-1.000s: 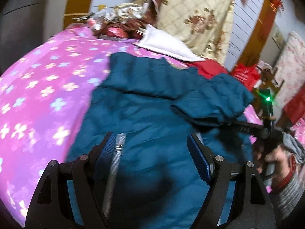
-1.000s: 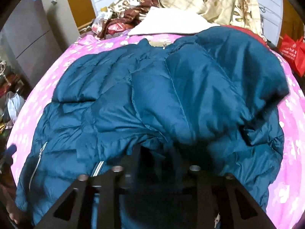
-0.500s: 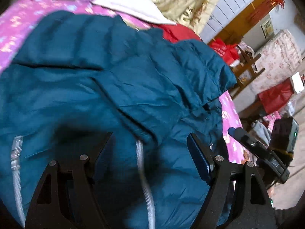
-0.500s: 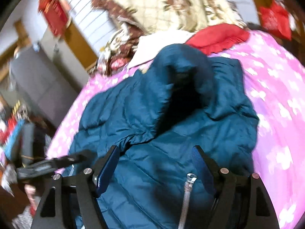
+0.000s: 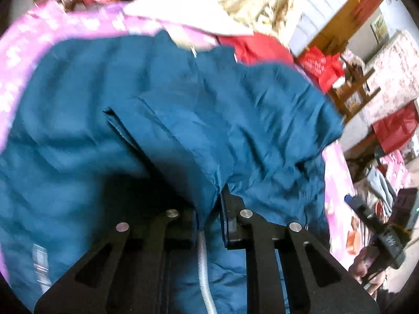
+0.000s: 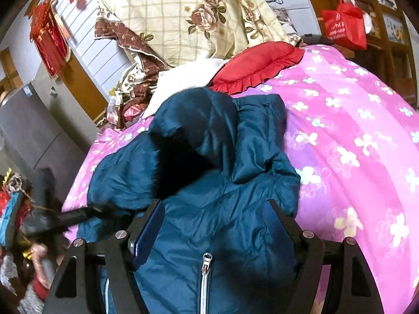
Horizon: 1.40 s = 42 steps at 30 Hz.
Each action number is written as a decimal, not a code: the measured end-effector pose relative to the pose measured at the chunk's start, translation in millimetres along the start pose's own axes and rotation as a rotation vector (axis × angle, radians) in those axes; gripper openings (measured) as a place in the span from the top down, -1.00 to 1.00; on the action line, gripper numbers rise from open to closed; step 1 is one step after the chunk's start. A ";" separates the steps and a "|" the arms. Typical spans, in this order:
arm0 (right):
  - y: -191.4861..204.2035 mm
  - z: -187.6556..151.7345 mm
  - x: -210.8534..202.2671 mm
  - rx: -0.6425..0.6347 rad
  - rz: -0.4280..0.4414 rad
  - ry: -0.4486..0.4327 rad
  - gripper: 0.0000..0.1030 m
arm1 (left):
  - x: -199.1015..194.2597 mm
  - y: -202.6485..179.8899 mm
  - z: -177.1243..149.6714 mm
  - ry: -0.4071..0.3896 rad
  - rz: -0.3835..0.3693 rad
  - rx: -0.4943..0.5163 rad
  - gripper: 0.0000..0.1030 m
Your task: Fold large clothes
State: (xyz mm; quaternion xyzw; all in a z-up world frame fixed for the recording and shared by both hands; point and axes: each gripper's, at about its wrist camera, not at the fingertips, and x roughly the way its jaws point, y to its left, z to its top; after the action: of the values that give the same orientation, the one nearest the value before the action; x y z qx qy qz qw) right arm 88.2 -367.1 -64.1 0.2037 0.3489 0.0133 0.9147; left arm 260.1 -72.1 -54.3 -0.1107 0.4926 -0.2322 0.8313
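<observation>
On the pink floral bedspread [image 6: 353,130], the left gripper [image 5: 214,209], open a second ago, now clenches the teal jacket [image 6: 222,183] hem, while the right gripper [image 6: 214,230] has released, signalling a fresh fold.

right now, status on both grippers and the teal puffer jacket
Left gripper shut on a fold of the teal quilted puffer jacket. Right gripper open, over the jacket's zipper. Jacket bunched on pink flowered bedspread; nothing in the way.

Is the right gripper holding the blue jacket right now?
No, the right gripper is open, its fingers spread apart above the blue jacket.
</observation>
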 end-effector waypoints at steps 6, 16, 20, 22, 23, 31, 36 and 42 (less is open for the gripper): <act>34.2 26.6 35.2 -0.082 -0.021 0.018 -0.48 | -36.8 54.3 51.0 -0.089 0.162 -0.009 0.75; 67.8 52.8 138.8 -0.162 -0.134 0.119 -0.48 | 5.0 113.9 59.9 -0.037 0.278 -0.021 0.75; 67.4 54.5 162.0 -0.197 -0.185 0.130 -0.48 | 14.0 120.7 53.1 -0.038 0.249 -0.037 0.75; 66.7 55.5 169.7 -0.213 -0.201 0.130 -0.48 | 13.4 119.7 50.3 -0.042 0.235 -0.042 0.75; 66.0 55.4 173.0 -0.215 -0.207 0.129 -0.48 | 12.9 120.0 48.8 -0.042 0.230 -0.043 0.74; 66.3 45.0 185.7 -0.249 -0.215 0.105 -0.75 | -23.2 103.7 40.2 -0.099 0.196 0.034 0.60; 64.3 42.4 187.0 -0.246 -0.200 0.091 -0.80 | -51.1 111.0 57.2 -0.203 0.174 0.006 0.19; 63.8 39.0 188.3 -0.251 -0.190 0.083 -0.85 | -58.8 136.8 91.0 -0.268 0.112 -0.152 -0.27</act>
State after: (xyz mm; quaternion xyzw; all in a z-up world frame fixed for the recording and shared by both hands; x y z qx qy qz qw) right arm 263.3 -291.5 -132.6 0.0531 0.3995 -0.0213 0.9150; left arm 353.3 71.6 -21.0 -0.1755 0.3988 -0.1305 0.8906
